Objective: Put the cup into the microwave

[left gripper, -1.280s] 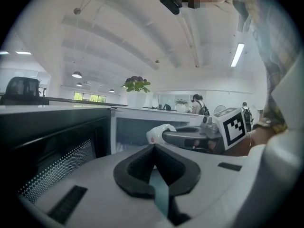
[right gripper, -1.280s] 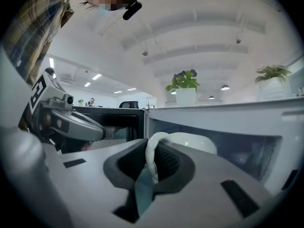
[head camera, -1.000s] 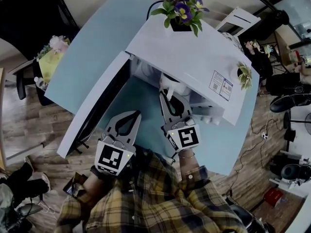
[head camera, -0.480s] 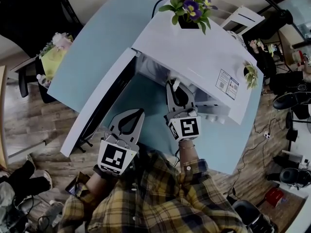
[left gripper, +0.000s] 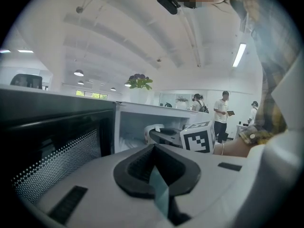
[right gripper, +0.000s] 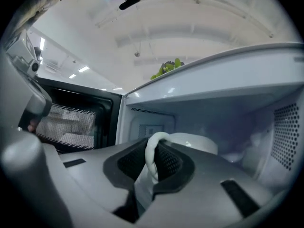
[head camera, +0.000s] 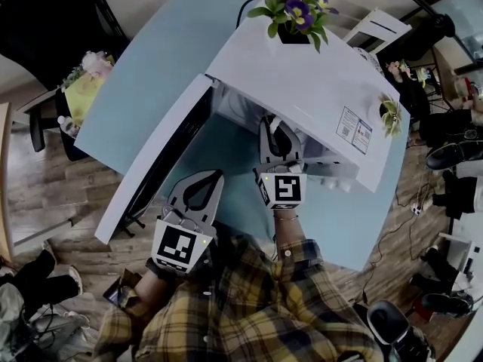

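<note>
The white microwave (head camera: 302,89) stands on the light-blue table with its door (head camera: 151,164) swung open to the left. My right gripper (head camera: 273,127) reaches into the cavity, shut on the handle (right gripper: 152,158) of the white cup (right gripper: 192,144). The cup's body sits just inside the opening, beyond the jaws. From the left gripper view the cup (left gripper: 153,128) and the right gripper's marker cube (left gripper: 197,137) show at the cavity mouth. My left gripper (head camera: 216,175) hovers over the table in front of the door, shut with nothing in it.
A pot of purple flowers (head camera: 294,10) and a small plant (head camera: 389,119) stand on top of the microwave. The table (head camera: 151,74) curves away to the left. Chairs and cables lie on the wooden floor around it. Several people (left gripper: 222,113) stand far behind.
My right gripper has moved forward and slightly down, carrying the cup further into the microwave cavity. The left gripper has kept still.
</note>
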`<move>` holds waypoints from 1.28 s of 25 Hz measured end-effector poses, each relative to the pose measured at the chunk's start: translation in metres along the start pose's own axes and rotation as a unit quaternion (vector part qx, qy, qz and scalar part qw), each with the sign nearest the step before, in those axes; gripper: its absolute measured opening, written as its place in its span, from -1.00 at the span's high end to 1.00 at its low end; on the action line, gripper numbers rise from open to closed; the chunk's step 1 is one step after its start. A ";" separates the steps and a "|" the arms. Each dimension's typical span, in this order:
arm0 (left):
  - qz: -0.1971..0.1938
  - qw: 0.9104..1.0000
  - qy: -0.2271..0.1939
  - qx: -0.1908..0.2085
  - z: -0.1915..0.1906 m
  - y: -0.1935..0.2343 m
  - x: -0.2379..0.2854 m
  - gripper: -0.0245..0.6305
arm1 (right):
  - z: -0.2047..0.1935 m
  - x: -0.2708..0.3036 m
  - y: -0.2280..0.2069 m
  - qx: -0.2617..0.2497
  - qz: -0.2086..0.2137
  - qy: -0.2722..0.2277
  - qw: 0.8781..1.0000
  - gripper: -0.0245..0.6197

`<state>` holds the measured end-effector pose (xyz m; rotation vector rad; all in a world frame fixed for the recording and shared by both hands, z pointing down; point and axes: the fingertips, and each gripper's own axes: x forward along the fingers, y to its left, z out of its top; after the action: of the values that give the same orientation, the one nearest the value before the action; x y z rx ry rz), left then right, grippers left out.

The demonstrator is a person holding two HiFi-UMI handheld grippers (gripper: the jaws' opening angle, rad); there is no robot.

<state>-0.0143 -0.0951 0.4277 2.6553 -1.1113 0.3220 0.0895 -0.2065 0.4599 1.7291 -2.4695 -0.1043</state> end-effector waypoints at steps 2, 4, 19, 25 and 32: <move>-0.001 1.000 0.001 -0.001 -0.001 0.000 -0.001 0.95 | -0.002 0.005 -0.002 -0.005 -0.008 -0.001 1.000 0.80; 0.000 1.000 0.002 -0.001 -0.001 -0.001 -0.003 0.95 | -0.004 0.010 -0.007 -0.009 -0.017 -0.001 1.000 0.80; 0.003 1.000 0.002 -0.006 -0.005 0.000 -0.004 0.95 | -0.020 0.024 -0.017 -0.026 -0.058 0.015 0.998 0.79; 0.002 1.000 0.000 -0.006 -0.005 0.000 -0.006 0.95 | -0.027 0.025 -0.010 -0.025 -0.051 0.028 0.998 0.80; 0.005 1.000 0.001 -0.009 -0.007 0.001 -0.010 0.95 | -0.038 0.030 -0.002 -0.005 -0.026 0.070 0.997 0.80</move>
<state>-0.0229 -0.0868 0.4313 2.6345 -1.1215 0.3162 0.0870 -0.2353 0.4993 1.7344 -2.3218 0.0002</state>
